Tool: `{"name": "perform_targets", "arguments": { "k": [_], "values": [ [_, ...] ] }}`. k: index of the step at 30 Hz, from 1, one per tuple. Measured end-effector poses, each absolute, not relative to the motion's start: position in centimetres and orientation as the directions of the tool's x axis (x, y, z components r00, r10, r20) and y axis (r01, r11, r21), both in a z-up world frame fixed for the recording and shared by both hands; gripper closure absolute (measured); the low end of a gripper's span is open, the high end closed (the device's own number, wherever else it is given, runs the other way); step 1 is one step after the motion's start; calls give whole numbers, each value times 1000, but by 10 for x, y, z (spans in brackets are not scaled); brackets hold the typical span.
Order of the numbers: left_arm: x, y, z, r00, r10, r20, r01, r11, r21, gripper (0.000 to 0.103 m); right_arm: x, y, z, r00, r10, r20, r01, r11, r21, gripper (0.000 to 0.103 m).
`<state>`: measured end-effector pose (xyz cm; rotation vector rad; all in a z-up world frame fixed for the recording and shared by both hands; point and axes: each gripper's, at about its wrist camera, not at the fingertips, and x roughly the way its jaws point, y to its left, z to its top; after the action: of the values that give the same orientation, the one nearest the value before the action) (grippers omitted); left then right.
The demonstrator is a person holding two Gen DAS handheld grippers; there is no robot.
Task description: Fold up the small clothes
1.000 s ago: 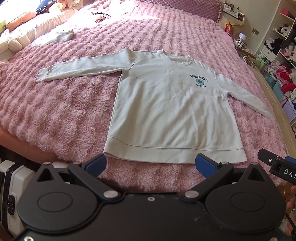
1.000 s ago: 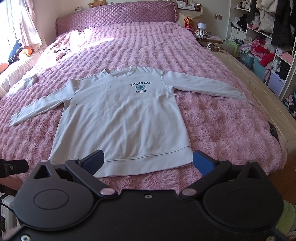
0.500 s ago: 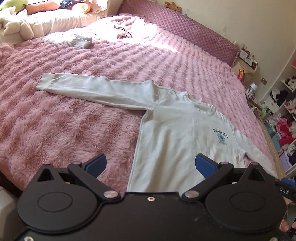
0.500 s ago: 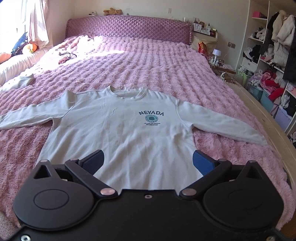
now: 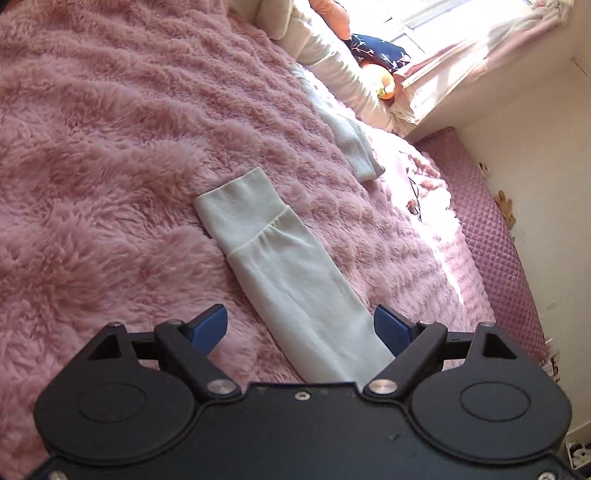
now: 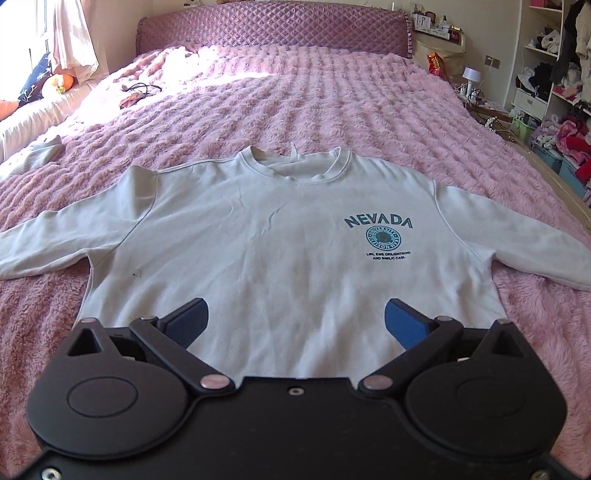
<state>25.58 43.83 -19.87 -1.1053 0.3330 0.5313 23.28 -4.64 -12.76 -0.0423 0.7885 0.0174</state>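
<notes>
A pale long-sleeved sweatshirt (image 6: pixel 288 243) with a blue "NEVADA" print lies flat, face up, on the pink fluffy bedspread (image 6: pixel 332 103), sleeves spread out. My right gripper (image 6: pixel 295 321) is open and empty, low over the shirt's body below the chest. In the left wrist view, the shirt's left sleeve (image 5: pixel 291 280) runs out from between my fingers to its ribbed cuff (image 5: pixel 236 206). My left gripper (image 5: pixel 301 326) is open, its blue pads either side of the sleeve, holding nothing.
A folded white garment (image 5: pixel 347 136) lies on the bed beyond the cuff; it also shows in the right wrist view (image 6: pixel 40 155). Pillows and soft toys (image 5: pixel 384 85) sit by the window. A cable (image 6: pixel 142 88) lies near the quilted headboard (image 6: pixel 273 27). Cluttered shelves (image 6: pixel 554 74) stand right of the bed.
My left gripper has swung left and down onto the left sleeve, now close above it. My right gripper has moved forward and lower over the shirt's body. Both stay open.
</notes>
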Motion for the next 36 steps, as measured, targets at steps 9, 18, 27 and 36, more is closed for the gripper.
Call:
{"name": "perform_targets", "arguments": {
  "k": [9, 18, 27, 36],
  "values": [
    [284, 480, -232, 811, 318, -491, -570, 242, -785, 54, 260, -28, -162, 642, -28, -766, -36, 997, -67, 0],
    [295, 466, -204, 849, 266, -456, -522, 291, -802, 96, 268, -45, -172, 639, -34, -768, 21, 999, -28, 0],
    [373, 296, -82, 976, -107, -192, -111, 516, -850, 97, 254, -112, -159, 662, -31, -749, 101, 994, 47, 0],
    [458, -8, -86, 763, -622, -177, 181, 468, -865, 54, 226, -203, -158, 662, -96, -744, 223, 972, 73, 0]
  ]
}}
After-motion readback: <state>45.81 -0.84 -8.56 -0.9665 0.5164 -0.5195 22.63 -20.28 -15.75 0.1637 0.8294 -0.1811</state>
